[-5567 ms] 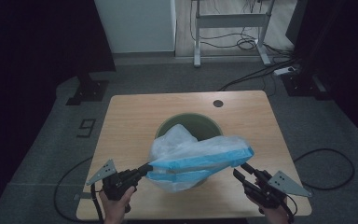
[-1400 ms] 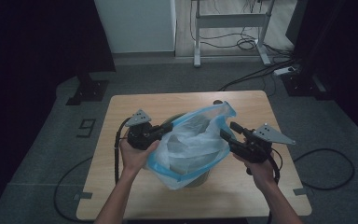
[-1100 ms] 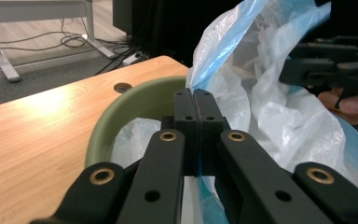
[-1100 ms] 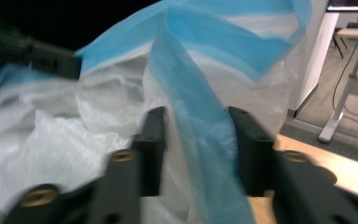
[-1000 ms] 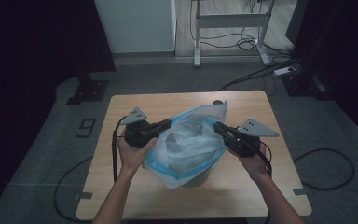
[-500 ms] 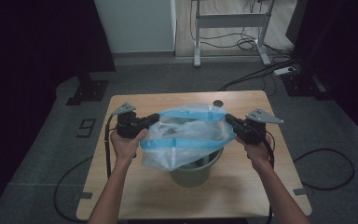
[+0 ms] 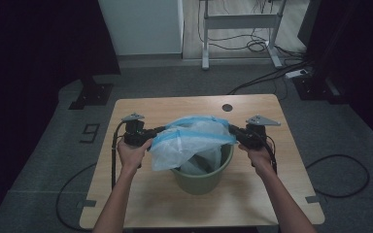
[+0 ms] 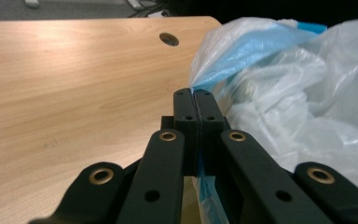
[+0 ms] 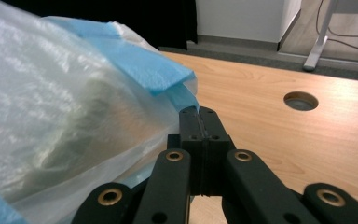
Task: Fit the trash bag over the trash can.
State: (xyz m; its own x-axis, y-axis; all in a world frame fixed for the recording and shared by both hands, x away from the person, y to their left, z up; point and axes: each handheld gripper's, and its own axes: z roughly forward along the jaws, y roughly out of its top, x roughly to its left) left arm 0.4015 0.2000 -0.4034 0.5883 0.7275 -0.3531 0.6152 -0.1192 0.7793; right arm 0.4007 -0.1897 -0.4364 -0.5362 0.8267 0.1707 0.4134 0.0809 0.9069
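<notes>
Both tools pinch the blue hem of a plastic bag stretched over a green bucket.

From the high view, the bag [image 7: 189, 143] hangs spread above the bucket [image 7: 201, 174], which stands near the middle of the table [image 7: 141, 199], a little toward its front edge; the left tool [image 7: 150, 133] and right tool [image 7: 233, 130] each grip an opposite end of the hem. In the left gripper view the jaws are clamped on the blue hem [image 8: 242, 51], film bunching beside them. The right gripper view shows the same pinch on the bag's hem [image 9: 144, 70]. I judge the film light, limp and slippery, likely to tear; the doubled hem looks the safest hold.
</notes>
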